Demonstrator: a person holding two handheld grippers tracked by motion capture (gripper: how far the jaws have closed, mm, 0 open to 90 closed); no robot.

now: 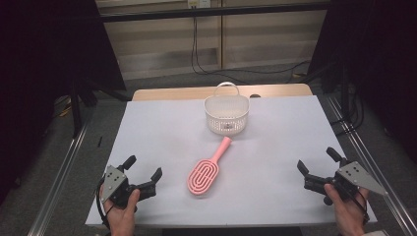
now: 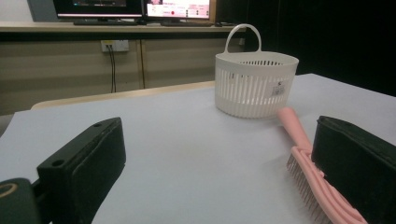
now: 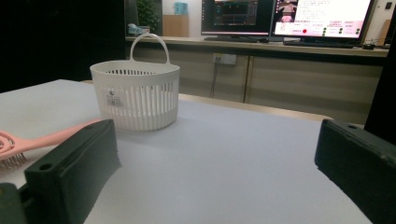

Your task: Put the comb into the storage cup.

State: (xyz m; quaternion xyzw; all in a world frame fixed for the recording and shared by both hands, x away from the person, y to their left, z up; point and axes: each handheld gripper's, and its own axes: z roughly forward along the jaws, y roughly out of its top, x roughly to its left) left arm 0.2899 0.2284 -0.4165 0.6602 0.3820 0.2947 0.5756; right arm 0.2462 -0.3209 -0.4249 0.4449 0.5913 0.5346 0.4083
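Pink oval plastic vented hairbrush (image 1: 205, 170): flat on desk, handle tip almost touching white slatted plastic basket (image 1: 226, 114), head toward nearer left gripper (image 1: 144, 173); right gripper (image 1: 317, 164) farther; both fingers spread, empty.

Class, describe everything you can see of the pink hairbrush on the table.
The pink hairbrush looks like plastic, with an oval vented head of looping slots and a straight, round-ended handle. It lies flat on the white table cover, bristles down, handle pointing diagonally toward the white basket, its tip close to it; contact is unclear. Neither gripper touches it.
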